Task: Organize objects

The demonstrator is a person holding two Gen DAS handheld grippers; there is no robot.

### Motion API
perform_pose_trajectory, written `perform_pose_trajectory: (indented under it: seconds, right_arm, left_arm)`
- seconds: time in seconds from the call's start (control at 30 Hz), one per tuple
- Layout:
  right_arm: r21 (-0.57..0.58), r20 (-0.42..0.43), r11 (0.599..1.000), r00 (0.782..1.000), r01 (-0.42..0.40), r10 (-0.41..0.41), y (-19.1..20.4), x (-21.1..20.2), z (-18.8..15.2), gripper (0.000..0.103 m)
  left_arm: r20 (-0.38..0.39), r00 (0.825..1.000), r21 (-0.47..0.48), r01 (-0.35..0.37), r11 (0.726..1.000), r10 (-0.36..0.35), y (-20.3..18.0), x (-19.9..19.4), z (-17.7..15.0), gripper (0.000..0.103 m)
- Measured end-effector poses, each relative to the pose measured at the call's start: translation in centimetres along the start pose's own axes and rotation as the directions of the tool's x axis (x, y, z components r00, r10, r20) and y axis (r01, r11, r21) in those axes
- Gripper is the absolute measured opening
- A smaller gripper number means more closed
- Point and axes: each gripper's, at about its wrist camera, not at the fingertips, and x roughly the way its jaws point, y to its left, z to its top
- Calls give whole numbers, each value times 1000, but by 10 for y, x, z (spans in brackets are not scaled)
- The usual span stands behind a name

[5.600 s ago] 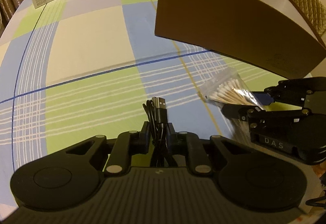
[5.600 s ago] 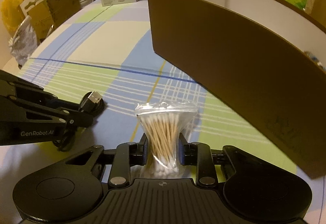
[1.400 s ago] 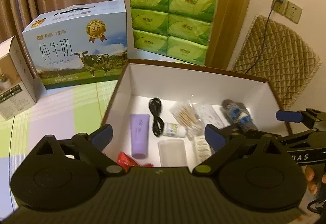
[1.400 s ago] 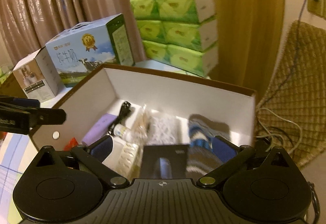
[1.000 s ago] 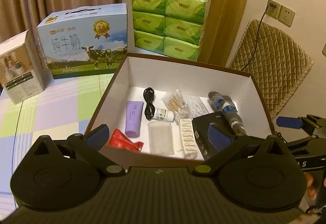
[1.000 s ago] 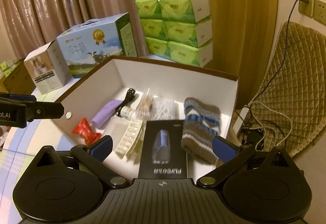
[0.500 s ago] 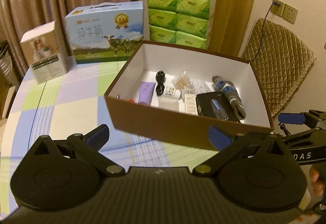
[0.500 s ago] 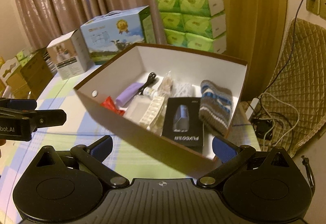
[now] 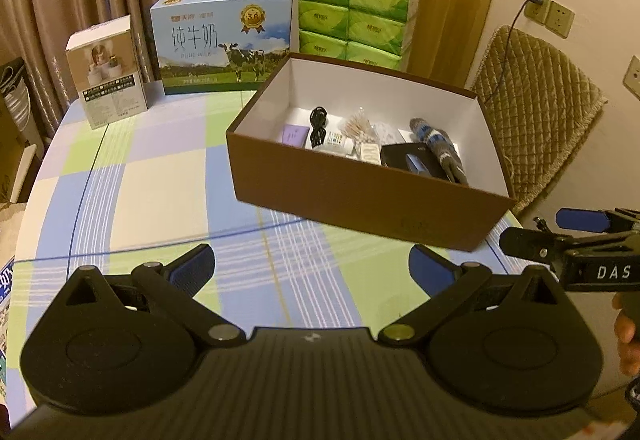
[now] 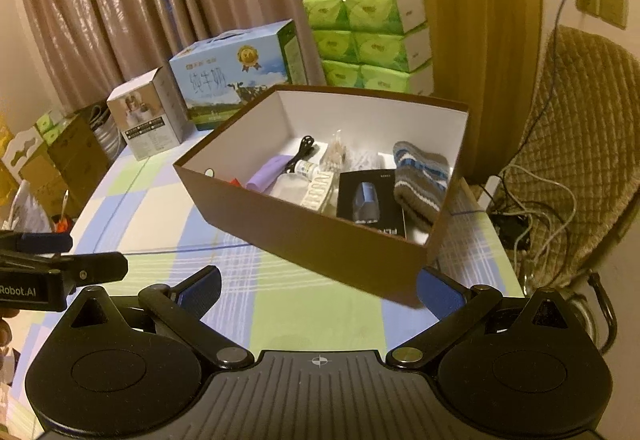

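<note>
A brown box with a white inside stands on the checked tablecloth. In it lie a black cable, a bag of cotton swabs, a purple tube, a black carton and a striped knit sock. My left gripper hangs open and empty above the cloth, in front of the box. Just as wide open and empty, my right gripper is back from the box's near corner.
At the table's far edge stand a milk carton box, a small white box and stacked green tissue packs. A quilted chair with cables is on the right. The checked cloth stretches left of the brown box.
Both grippers, earlier shut on the cable and the swab bag, now stand open and have drawn back and up from the box. The cable and swabs now lie inside it.
</note>
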Motion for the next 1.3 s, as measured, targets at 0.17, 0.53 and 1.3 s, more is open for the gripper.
perform_pose_trajectory:
  seconds: [0.17, 0.53, 1.3]
  right_arm:
    - [16, -2, 1000, 1000, 9, -9, 19, -20, -15, 101]
    - [24, -13, 999, 1000, 22, -21, 70, -53, -51, 101]
    - [12, -65, 999, 997, 44, -43, 137, -68, -102, 101]
  left_arm:
    - [-3, 1000, 12, 16, 1000, -16, 10, -18, -14, 102]
    - [-35, 999, 22, 42, 999, -41, 42, -59, -62, 102]
    - [-53, 997, -1, 51, 999, -51, 98, -102, -115, 102]
